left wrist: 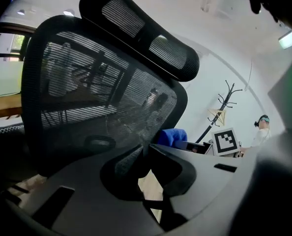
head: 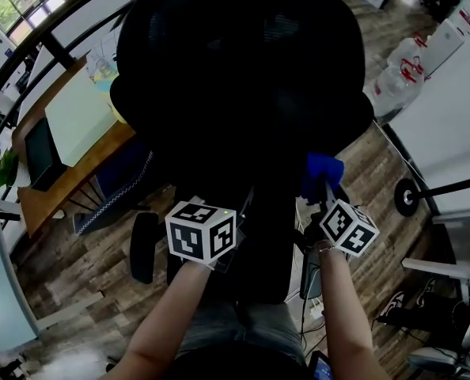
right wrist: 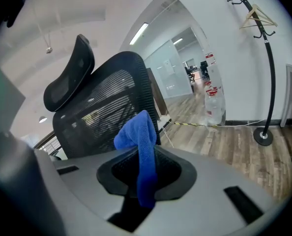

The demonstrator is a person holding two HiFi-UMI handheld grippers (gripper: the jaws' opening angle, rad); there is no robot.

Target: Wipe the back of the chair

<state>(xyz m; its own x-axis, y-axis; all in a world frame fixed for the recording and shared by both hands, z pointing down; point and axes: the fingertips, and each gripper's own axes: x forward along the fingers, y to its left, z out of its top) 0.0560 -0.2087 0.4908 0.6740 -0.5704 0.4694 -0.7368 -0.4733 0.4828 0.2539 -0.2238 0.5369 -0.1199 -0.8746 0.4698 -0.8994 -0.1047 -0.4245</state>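
We see two clear water-cooler bottles with red labels [head: 405, 70] standing on the floor by a white wall, well apart from the work; what they hold we cannot tell, and their print is too small to read. The black mesh office chair with a curved headrest [head: 243, 77] stands right in front of us, its back turned towards us. The right gripper [right wrist: 143, 156] has its jaws clamped on a blue microfibre cloth [right wrist: 136, 132], which rises in a fold above them and hangs in a tail below. From the head view the cloth sits at the lower right edge of the backrest, though whether it touches the mesh we cannot tell. The left gripper [left wrist: 148, 149] is held close to the lower part of the backrest; its jaws meet at the tips with nothing between them. The floor is grey-brown wood plank [head: 85, 260]. Beyond the chair on our left stands a wooden desk [head: 69, 188] carrying a pale rectangular mat [head: 77, 113]. To our right a black coat stand [right wrist: 269, 73] with a wooden hanger [right wrist: 258, 14] stands against the white wall.
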